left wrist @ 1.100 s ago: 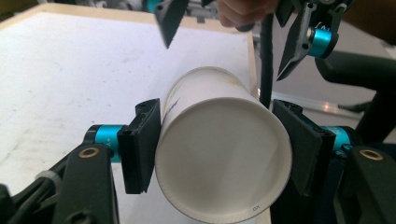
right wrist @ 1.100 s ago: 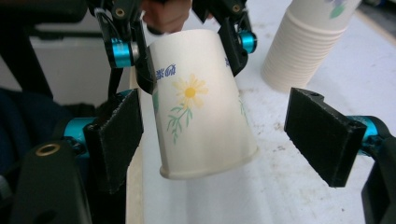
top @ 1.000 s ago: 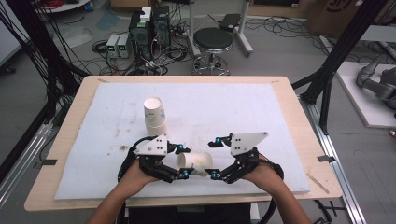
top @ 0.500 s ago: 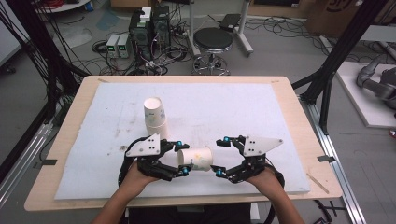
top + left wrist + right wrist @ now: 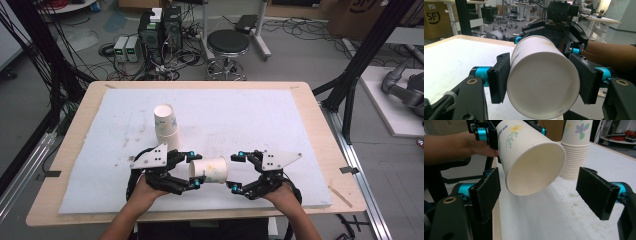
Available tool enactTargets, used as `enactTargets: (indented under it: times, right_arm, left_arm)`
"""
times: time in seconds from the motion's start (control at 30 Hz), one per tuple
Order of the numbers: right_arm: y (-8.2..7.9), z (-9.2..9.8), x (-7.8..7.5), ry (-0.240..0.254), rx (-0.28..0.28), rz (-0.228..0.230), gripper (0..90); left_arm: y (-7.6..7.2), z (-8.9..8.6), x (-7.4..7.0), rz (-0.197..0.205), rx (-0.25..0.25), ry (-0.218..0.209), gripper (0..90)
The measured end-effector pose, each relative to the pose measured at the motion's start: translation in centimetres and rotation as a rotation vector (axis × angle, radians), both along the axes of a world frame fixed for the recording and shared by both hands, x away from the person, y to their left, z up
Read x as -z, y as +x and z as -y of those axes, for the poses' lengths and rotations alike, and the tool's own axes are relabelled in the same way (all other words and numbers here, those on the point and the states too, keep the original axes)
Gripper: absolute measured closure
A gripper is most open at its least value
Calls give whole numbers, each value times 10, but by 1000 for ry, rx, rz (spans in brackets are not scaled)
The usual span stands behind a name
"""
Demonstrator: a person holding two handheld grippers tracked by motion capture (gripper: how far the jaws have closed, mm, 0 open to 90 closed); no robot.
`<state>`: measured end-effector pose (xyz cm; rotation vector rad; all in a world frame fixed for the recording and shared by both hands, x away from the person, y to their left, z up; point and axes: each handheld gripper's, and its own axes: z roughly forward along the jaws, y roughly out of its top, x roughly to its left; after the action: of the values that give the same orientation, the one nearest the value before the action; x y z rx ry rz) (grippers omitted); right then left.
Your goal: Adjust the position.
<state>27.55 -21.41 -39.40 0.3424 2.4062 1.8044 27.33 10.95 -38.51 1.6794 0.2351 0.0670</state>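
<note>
A white paper cup (image 5: 210, 170) with a flower print lies sideways in the air, near the table's front edge. My left gripper (image 5: 194, 170) is shut on it near its base. In the left gripper view the cup's base (image 5: 541, 87) faces the camera, with a black pad pressed on each side. My right gripper (image 5: 235, 170) stands open just off the cup's mouth. In the right gripper view the open mouth (image 5: 534, 167) faces the camera, and both pads (image 5: 486, 192) stand clear of it. A stack of matching cups (image 5: 166, 127) stands upside down behind the left gripper.
A white mat (image 5: 250, 115) covers most of the wooden table (image 5: 320, 125). The stack of cups (image 5: 576, 150) rises at the far right of the right gripper view. Beyond the table are a stool (image 5: 228, 42), computer boxes and cables on the floor.
Both hands have drawn slightly apart and toward the table's front. The cup stays in the left gripper, and the right gripper stays open at its mouth.
</note>
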Motion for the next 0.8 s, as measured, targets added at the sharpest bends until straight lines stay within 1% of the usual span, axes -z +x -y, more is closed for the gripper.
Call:
enactTargets:
  times: [0.13, 0.27, 0.33, 0.47, 0.63, 0.67, 0.7, 0.8]
  right_arm:
    - [0, -1, 0, 3, -13, -4, 203]
    - [0, -2, 1, 2, -23, -11, 203]
    - [0, -3, 1, 6, -28, -8, 203]
    - [0, -6, 2, 4, -49, -17, 204]
    - [0, -8, 3, 9, -74, -22, 204]
    - [-1, -9, 3, 9, -77, -30, 204]
    - [0, -10, 4, 8, -80, -25, 204]
    - [0, -11, 5, 17, -92, -41, 205]
  left_arm:
    - [0, 0, 0, 1, 0, 2, 356]
    - [-1, 1, -1, 3, 3, -5, 358]
    - [-1, 1, -1, 1, 17, -8, 358]
    - [-3, 4, -1, 0, 44, -11, 357]
    - [-4, 6, -1, 0, 61, -18, 357]
    - [-4, 7, -1, -1, 66, -20, 358]
    - [-4, 7, -1, -2, 67, -23, 358]
    - [-4, 8, -1, 0, 74, -26, 359]
